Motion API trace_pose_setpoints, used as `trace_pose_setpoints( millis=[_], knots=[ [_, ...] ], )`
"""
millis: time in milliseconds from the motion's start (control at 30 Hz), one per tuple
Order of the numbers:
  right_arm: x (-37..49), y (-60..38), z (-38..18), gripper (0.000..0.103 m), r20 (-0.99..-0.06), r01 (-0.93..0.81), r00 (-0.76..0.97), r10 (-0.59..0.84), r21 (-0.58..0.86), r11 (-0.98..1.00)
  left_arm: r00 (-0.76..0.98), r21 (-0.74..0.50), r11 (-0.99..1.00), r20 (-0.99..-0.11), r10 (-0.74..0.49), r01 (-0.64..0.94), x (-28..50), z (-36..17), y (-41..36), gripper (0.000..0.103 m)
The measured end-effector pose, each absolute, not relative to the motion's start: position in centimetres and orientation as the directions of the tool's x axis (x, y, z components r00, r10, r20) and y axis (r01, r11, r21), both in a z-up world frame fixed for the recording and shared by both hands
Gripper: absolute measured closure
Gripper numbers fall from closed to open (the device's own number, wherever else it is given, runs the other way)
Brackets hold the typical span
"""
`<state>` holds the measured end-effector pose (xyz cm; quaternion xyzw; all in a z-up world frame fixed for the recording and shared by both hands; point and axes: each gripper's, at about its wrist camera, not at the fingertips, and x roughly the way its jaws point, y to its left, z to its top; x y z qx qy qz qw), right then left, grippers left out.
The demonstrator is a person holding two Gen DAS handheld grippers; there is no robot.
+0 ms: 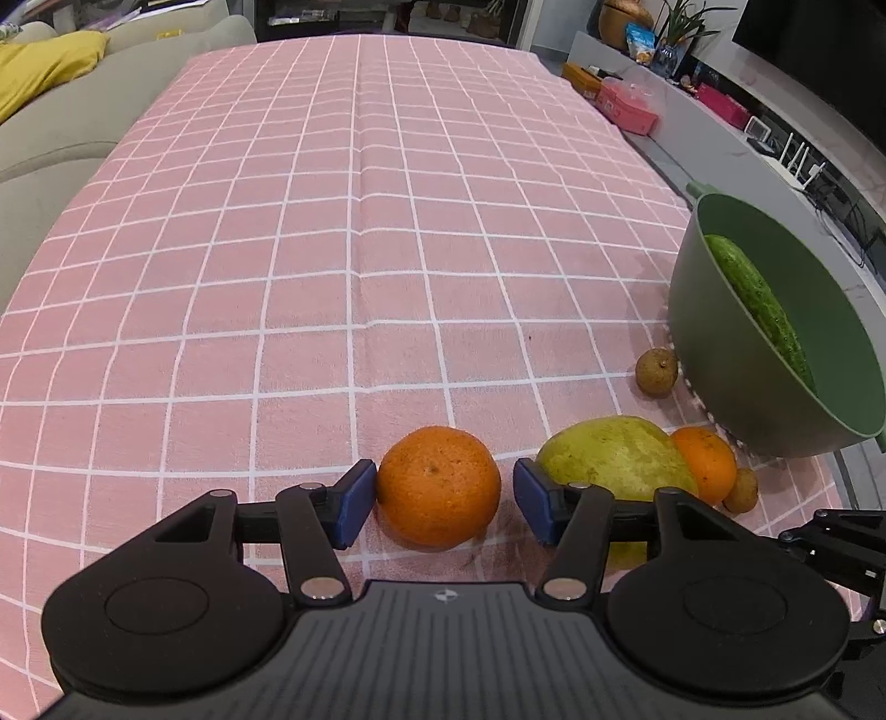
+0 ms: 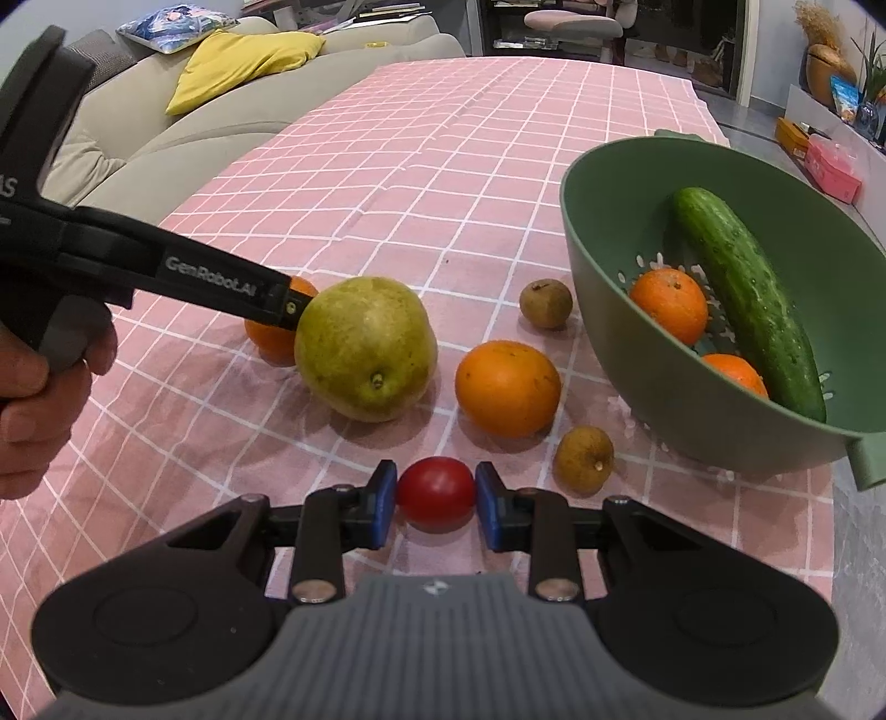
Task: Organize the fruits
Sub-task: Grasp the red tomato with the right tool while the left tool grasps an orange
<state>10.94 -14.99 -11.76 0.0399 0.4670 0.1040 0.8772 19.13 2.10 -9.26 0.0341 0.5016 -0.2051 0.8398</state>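
Pink checked tablecloth point(image 1: 343, 232), white grid lines, centre fold crease running away from the camera. Beige sofa point(image 2: 138, 127) along the far left edge; yellow cushion point(image 2: 243, 61) on the seat, patterned blue pillow point(image 2: 177, 27) behind it. Low grey ledge point(image 1: 714, 133) to the right: pink box point(image 1: 631, 105), orange box point(image 1: 581, 77), snack packets point(image 1: 642, 41), potted plant point(image 1: 684, 22), white router with antennas point(image 1: 797, 166). Pale chair point(image 2: 573, 22) in the background, beyond the table's far end.
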Motion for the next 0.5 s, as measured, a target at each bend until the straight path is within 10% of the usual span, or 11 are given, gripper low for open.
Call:
trace_pose_setpoints(
  millis=[500],
  knots=[
    [10.98,-14.96,-11.51,0.076,-0.809,-0.152,0.542,0.227,0.171,0.973,0.41,-0.138,0.907,-0.857,-0.311,0.399,18.3,-8.88,2.37,0.049]
  ],
)
